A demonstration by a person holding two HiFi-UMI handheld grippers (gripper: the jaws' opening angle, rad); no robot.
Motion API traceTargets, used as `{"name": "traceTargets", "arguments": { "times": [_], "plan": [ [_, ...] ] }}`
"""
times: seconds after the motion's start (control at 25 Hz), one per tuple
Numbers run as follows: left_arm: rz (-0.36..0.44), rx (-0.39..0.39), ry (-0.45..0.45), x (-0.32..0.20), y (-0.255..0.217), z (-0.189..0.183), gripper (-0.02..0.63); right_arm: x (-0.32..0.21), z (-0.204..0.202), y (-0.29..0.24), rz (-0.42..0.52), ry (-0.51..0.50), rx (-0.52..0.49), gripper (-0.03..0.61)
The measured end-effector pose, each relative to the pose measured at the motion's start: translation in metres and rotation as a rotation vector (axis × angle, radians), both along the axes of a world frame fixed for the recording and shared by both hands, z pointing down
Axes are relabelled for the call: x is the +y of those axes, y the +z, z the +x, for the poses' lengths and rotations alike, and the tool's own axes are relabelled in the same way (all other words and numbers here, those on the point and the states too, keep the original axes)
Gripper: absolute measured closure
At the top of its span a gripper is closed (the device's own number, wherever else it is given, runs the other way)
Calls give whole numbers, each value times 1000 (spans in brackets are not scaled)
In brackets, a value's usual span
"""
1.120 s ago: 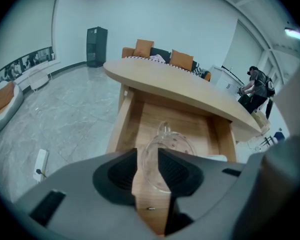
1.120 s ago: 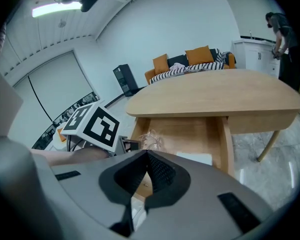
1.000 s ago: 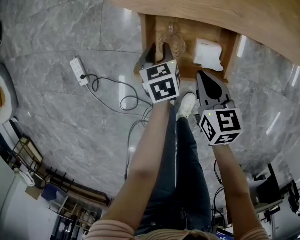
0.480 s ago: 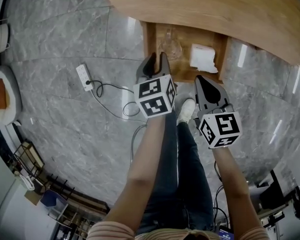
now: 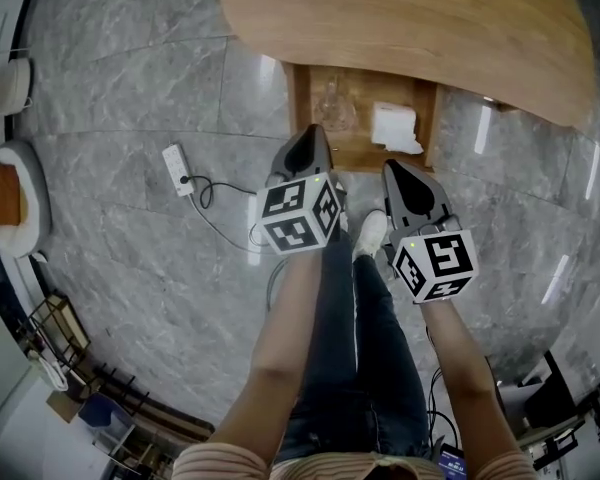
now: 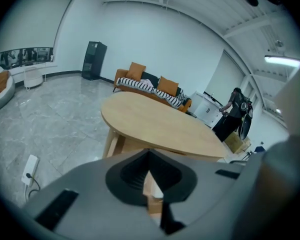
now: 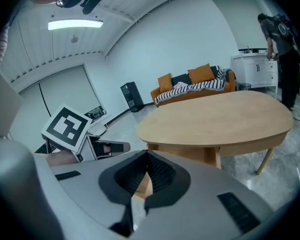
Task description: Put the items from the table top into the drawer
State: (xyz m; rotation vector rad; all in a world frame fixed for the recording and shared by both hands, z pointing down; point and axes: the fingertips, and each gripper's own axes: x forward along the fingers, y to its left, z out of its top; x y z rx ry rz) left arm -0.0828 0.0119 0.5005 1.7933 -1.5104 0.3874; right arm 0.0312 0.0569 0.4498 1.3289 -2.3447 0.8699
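An open wooden drawer (image 5: 302, 98) sticks out from under the oval wooden table top (image 5: 410, 28). In it lie a clear glass flask (image 5: 333, 113) on the left and a white folded cloth or paper (image 5: 393, 128) on the right. My left gripper (image 5: 315, 131) hangs just short of the drawer's front; its jaws have just been closing and now meet with nothing between them. The right gripper (image 5: 398, 168) is beside it, shut and empty. In the left gripper view the left gripper (image 6: 149, 151) points at the table (image 6: 160, 124), as does the right gripper (image 7: 146, 154) in its own view.
A white power strip (image 5: 177, 169) with a looping cable lies on the grey marble floor at the left. My legs and a white shoe (image 5: 372, 233) are below the grippers. An orange sofa (image 6: 150, 86) and a standing person (image 6: 235, 111) are beyond the table.
Both grippers have risen and drawn back from the drawer. The left jaws, open by the flask before, have shut empty. Flask and white item have stayed in the drawer.
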Motion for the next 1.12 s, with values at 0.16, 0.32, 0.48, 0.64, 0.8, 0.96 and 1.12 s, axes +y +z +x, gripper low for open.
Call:
{"name": "traceTargets", "arguments": {
  "times": [0.16, 0.32, 0.48, 0.64, 0.8, 0.96, 1.12],
  "plan": [
    [50, 22, 24, 9, -34, 3, 600, 0, 4, -30, 40, 2, -17, 571],
    [99, 38, 39, 19, -71, 3, 600, 0, 6, -62, 84, -3, -41, 571],
    [147, 50, 68, 25, -109, 6, 600, 2, 8, -95, 122, -8, -60, 571],
    [172, 66, 80, 36, -140, 10, 600, 10, 10, -130, 160, -12, -91, 571],
    [193, 110, 86, 44, -169, 17, 600, 13, 14, -165, 217, -11, -114, 571],
    [226, 115, 113, 61, -198, 26, 600, 22, 18, -196, 271, -24, -106, 571],
    [268, 110, 142, 71, -228, 29, 600, 29, 22, -223, 321, -28, -95, 571]
  ]
}}
